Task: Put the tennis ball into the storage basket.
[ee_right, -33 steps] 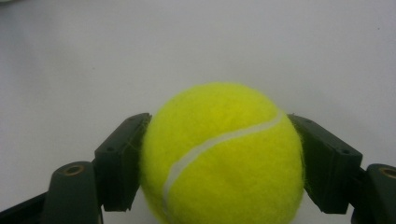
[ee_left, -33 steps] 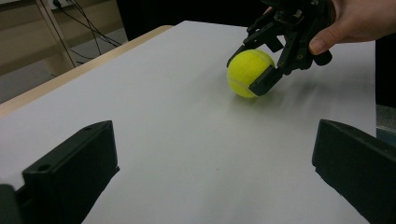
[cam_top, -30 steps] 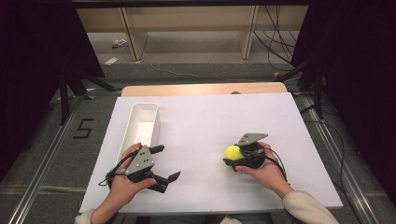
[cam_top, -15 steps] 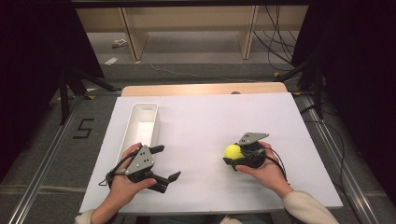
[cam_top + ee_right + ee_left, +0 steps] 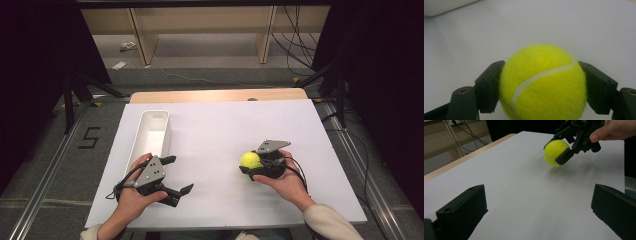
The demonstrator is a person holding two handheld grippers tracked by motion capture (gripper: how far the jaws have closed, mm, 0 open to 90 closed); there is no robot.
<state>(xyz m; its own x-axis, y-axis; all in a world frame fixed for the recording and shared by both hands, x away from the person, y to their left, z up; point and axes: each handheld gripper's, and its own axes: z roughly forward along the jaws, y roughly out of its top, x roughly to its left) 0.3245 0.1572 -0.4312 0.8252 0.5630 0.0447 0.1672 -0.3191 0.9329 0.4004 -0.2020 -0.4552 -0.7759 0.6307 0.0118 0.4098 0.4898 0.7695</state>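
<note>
A yellow tennis ball (image 5: 249,160) sits between the jaws of my right gripper (image 5: 251,165) at the right of the white table, the gripper shut on it. In the right gripper view the ball (image 5: 542,82) is pressed by a black pad on each side. The left gripper view shows the ball (image 5: 554,152) held low over the table by the right gripper (image 5: 564,148); whether it touches the surface I cannot tell. My left gripper (image 5: 178,175) rests near the front left, open, with nothing between its jaws (image 5: 536,215).
A long white tray (image 5: 145,131) lies at the left of the table, just beyond the left gripper. The white tabletop (image 5: 225,125) ends in a wooden strip (image 5: 215,96) at the far edge. Cables and shelf legs stand on the floor beyond.
The right gripper with the ball has crept very slightly away from the front edge. The left gripper has stayed where it was, still open.
</note>
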